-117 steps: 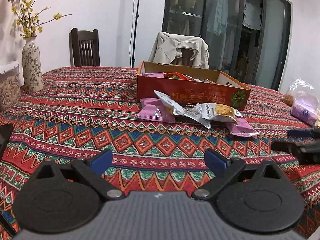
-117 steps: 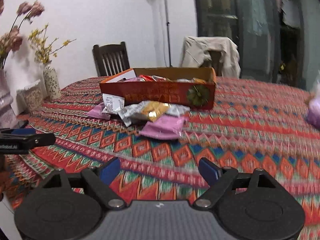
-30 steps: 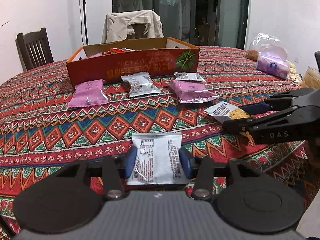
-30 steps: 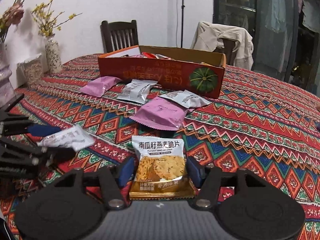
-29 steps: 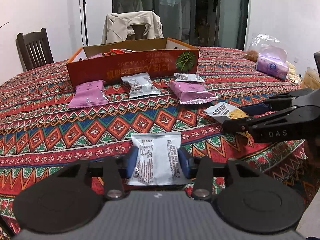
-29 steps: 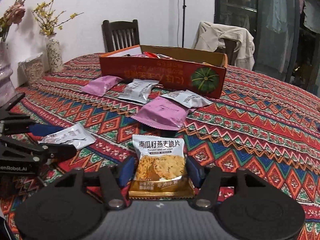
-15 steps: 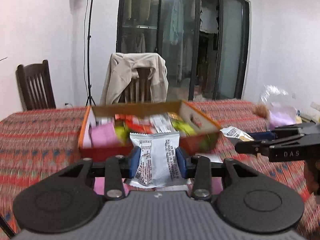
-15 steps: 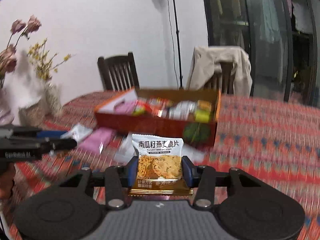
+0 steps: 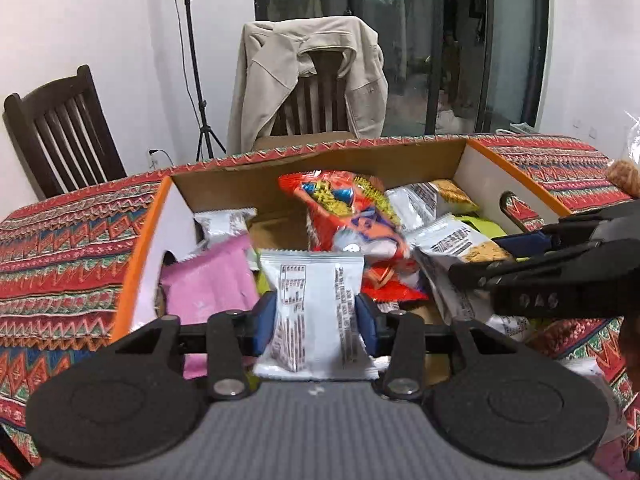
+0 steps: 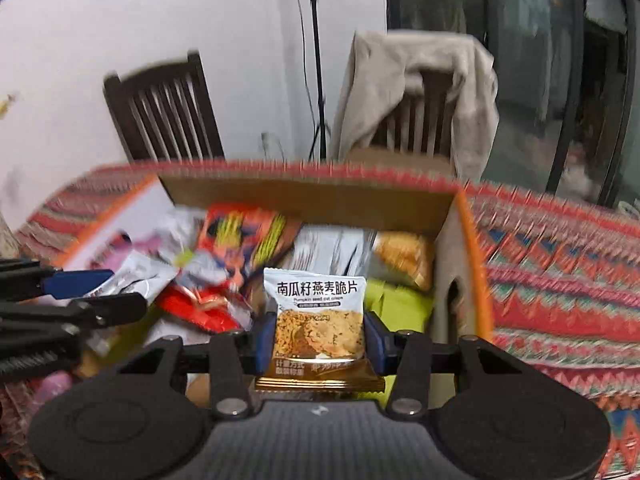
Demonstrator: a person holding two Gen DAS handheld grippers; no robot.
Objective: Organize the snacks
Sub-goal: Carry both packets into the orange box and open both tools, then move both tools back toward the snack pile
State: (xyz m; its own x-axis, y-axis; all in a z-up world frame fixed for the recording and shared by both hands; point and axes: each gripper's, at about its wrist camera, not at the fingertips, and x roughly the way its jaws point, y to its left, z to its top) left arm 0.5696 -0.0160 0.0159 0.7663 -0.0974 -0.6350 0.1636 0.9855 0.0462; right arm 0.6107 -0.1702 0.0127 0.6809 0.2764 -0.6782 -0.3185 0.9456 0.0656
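My left gripper [image 9: 316, 316] is shut on a silver-white snack packet [image 9: 316, 300] and holds it over the near left part of the open orange cardboard box [image 9: 138, 248]. My right gripper [image 10: 318, 336] is shut on a pumpkin seed oat crisps packet [image 10: 320, 320] and holds it over the right part of the same box [image 10: 468, 240]. The box holds several snacks: a red bag [image 9: 344, 216], a pink packet [image 9: 208, 284], silver packets and a green one. The right gripper shows at the right of the left wrist view [image 9: 500, 264]; the left gripper shows at the left of the right wrist view [image 10: 100, 292].
The box sits on a table with a red patterned cloth [image 9: 60, 248]. Behind the table stand a dark wooden chair [image 9: 60, 132], a chair draped with a beige jacket [image 9: 308, 80] and a light stand [image 9: 196, 60]. A clear bag of food [image 9: 624, 172] lies at far right.
Both grippers have lifted their packets off the table and moved forward over the open box. The box interior now fills the middle of both views.
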